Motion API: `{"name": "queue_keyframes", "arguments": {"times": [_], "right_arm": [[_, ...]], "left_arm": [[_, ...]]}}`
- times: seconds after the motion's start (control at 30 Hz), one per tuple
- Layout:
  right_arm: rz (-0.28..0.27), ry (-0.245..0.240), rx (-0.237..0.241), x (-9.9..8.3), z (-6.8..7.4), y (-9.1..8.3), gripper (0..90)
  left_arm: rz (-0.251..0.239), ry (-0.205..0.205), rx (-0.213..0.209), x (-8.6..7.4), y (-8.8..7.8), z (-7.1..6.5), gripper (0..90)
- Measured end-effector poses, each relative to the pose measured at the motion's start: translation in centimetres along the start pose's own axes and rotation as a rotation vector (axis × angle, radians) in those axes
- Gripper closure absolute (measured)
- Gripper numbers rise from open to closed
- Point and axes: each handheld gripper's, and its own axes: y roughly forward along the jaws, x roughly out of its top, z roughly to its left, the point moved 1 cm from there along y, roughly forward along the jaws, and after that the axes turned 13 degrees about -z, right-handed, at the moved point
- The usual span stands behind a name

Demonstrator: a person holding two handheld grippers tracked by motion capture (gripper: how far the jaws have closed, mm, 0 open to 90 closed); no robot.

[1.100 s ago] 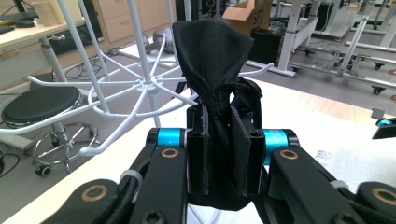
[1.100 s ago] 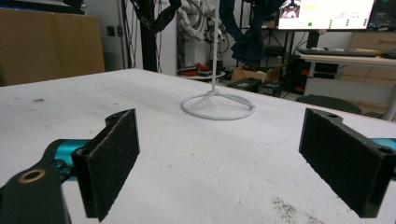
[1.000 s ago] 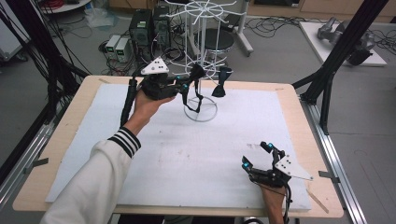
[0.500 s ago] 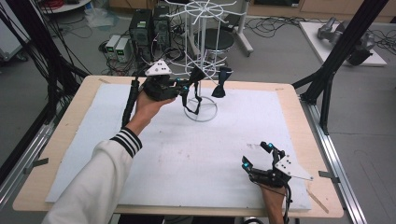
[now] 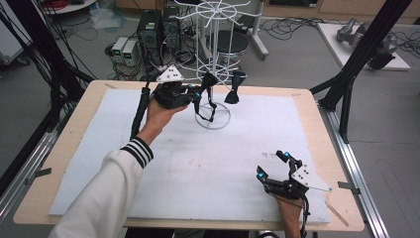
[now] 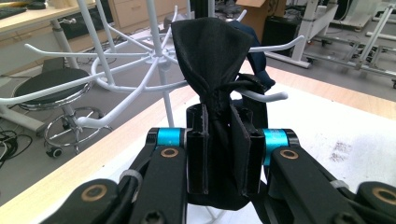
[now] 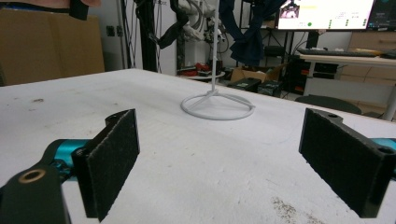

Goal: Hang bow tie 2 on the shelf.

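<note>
Bow tie (image 6: 212, 70), clenched in the left claw (image 6: 217, 154), has barely shifted at the rack's (image 5: 214, 54) hook; hanging unfinished. Right claw (image 7: 233, 163) rests released.

A big white sheet (image 5: 218, 163) covers most of the wooden table (image 5: 307, 101). Behind the table, on the grey floor, stands a round black stool (image 5: 229, 42) with shiny legs. Left of it sit two dark computer boxes (image 5: 157, 34) and two small grey boxes (image 5: 125, 50). Lots of black cables (image 5: 297, 27) lie on the floor. Black metal bars (image 5: 364, 54) lean up at the right side of the table, and more stand at the left. In the right gripper view, a bright screen (image 7: 327, 14) glows on a desk far back. A brown box (image 7: 245, 73) sits on the floor near it.
</note>
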Motion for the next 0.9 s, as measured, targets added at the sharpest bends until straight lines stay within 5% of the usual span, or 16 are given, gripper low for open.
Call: {"name": "queue_keyframes", "arguments": {"times": [0.53,0.7,0.9], "right_arm": [[-0.004,-0.001,0.002,0.0,-0.1,0.0,11.6],[-0.004,-0.001,0.001,0.0,-0.1,0.0,11.6],[-0.004,-0.001,0.001,0.0,-0.1,0.0,11.6]], "left_arm": [[0.018,-0.012,0.051,-1.0,0.1,0.1,69.4],[0.072,-0.028,0.058,-1.5,0.3,0.2,48.2],[0.059,-0.051,0.066,-1.9,0.1,0.7,25.1]]}}
